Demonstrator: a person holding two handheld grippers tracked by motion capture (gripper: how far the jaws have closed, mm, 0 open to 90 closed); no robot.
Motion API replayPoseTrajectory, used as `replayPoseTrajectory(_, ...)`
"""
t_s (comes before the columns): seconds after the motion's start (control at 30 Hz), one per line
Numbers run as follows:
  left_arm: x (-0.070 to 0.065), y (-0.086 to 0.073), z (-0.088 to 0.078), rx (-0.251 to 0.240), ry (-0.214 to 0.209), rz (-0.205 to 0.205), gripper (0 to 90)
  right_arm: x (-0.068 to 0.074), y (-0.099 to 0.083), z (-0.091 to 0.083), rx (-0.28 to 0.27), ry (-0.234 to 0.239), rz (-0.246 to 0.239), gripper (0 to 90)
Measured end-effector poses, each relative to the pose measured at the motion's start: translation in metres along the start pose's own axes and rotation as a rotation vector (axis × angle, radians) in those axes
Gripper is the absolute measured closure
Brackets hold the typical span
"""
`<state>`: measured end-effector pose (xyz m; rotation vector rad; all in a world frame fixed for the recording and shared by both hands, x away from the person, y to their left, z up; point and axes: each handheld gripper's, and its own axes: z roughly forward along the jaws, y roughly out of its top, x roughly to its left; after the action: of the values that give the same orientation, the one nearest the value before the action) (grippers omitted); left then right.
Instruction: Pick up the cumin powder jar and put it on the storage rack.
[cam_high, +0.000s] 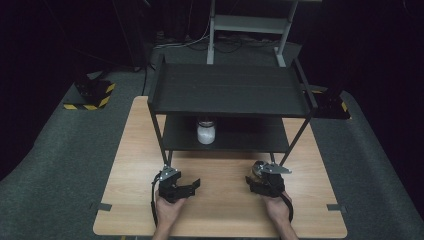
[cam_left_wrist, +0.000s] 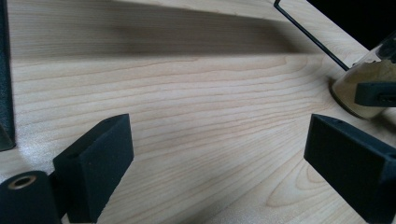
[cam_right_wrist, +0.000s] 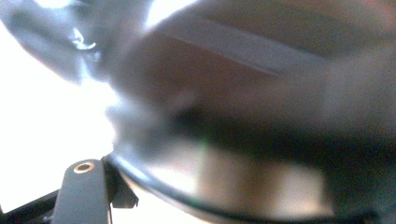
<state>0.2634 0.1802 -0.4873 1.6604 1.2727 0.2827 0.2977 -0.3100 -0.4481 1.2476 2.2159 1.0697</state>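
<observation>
The glass jar (cam_high: 258, 169) of tan powder sits between my right fingers (cam_high: 257, 175), which have closed on it; it stands on the desk (cam_high: 225, 210) just in front of the rack's right front leg. In the right gripper view the jar (cam_right_wrist: 243, 140) presses so close to the camera that it blurs into dark and pale bands. From my left fingers, the same jar (cam_left_wrist: 369, 88) shows off to the right with 1 of my right fingers (cam_left_wrist: 376, 93) across its side. My left fingers (cam_high: 192, 186) are spread wide with nothing between them but bare wood, resting low over the desk well apart from the jar. Beyond both sets of fingers stands a black 2-tier rack (cam_high: 227, 90). On its lower shelf, ahead of the gap between my hands, stands a jar of white powder (cam_high: 206, 131).
</observation>
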Motion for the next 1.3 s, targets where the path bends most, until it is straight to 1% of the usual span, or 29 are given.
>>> replayPoseTrajectory(0.3, 0.000, 0.000, 0.000, 0.003, 0.001, 0.001, 8.5, 0.002, 0.008, -0.019, -0.013, 0.037, -0.057, 31.3)
replayPoseTrajectory(0.43, 0.000, 0.001, 0.000, 0.004, 0.000, 0.001, 8.4, 0.001, 0.014, -0.029, -0.014, 0.065, -0.079, 31.3)
replayPoseTrajectory(0.53, 0.000, 0.001, 0.000, 0.004, 0.000, 0.000, 8.5, 0.002, 0.022, -0.038, -0.012, 0.090, -0.096, 31.3)
replayPoseTrajectory(0.73, 0.000, 0.001, 0.000, 0.004, -0.001, 0.000, 8.5, 0.004, 0.040, -0.060, -0.010, 0.137, -0.157, 31.3)
replayPoseTrajectory(0.83, 0.000, 0.001, 0.000, 0.003, -0.002, 0.000, 8.5, 0.004, 0.050, -0.071, -0.019, 0.158, -0.183, 31.3)
replayPoseTrajectory(0.97, 0.000, 0.000, 0.000, 0.003, -0.002, -0.001, 8.5, 0.004, 0.063, -0.083, -0.034, 0.184, -0.203, 31.3)
replayPoseTrajectory(1.13, 0.001, 0.000, 0.000, 0.002, -0.003, -0.001, 8.4, 0.003, 0.078, -0.093, -0.060, 0.211, -0.213, 31.3)
replayPoseTrajectory(1.3, 0.001, 0.000, 0.000, -0.002, -0.002, -0.003, 8.4, 0.002, 0.090, -0.100, -0.081, 0.214, -0.232, 31.3)
